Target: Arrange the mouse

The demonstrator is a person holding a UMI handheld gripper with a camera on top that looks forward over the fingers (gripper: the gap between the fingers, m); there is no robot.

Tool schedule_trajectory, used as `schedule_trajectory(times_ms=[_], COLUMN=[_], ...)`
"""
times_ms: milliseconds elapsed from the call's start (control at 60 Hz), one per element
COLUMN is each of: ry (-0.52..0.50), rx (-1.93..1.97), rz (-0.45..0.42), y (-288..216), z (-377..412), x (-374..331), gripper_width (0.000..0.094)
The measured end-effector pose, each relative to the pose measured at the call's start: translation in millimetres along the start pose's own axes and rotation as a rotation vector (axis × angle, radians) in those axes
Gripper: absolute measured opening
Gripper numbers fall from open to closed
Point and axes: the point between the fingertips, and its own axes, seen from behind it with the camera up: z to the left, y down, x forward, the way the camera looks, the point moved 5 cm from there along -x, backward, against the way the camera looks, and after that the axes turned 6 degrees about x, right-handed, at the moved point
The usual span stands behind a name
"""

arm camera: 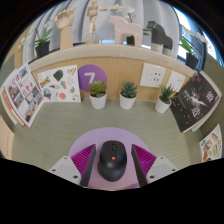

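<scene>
A black mouse [112, 160] with an orange scroll wheel lies lengthwise between my gripper's fingers. My gripper [112, 158] is shut on it, with the magenta pads [86, 158] pressed against its left and right sides. The mouse is over a round lilac mouse mat [112, 135] on the grey-green desk [70, 125]. I cannot tell whether the mouse rests on the mat or is held just above it.
Three small potted plants [128, 94] stand in a row beyond the mat, with a purple "7" disc [91, 75] behind them. Leaflets and magazines lie to the left [25, 92] and right [195, 100]. A shelf [110, 48] with figurines runs along the back.
</scene>
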Motion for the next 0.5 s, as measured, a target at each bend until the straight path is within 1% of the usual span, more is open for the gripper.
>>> schedule_trajectory(times_ms=[50,83,150,283,400,500], ry=[-0.009,-0.014,-0.046,-0.073,-0.088,-0.111], rx=[0.016,0.027,0.03,0.017,0.018,0.014], rz=[-0.016,-0.029,-0.084,-0.171,-0.207,-0.217], y=[-11.7,-21.8,-46.9,-83.6,-91.9,-85.0], z=[5.1,9.4,24.7,57.0,84.8,107.1], x=[-13.9,-26.2,-56.8,-124.4,-177.5,-210.2], gripper_width=[0.0763,0.0792,0.0794,0.0794,0.0793,0.0792])
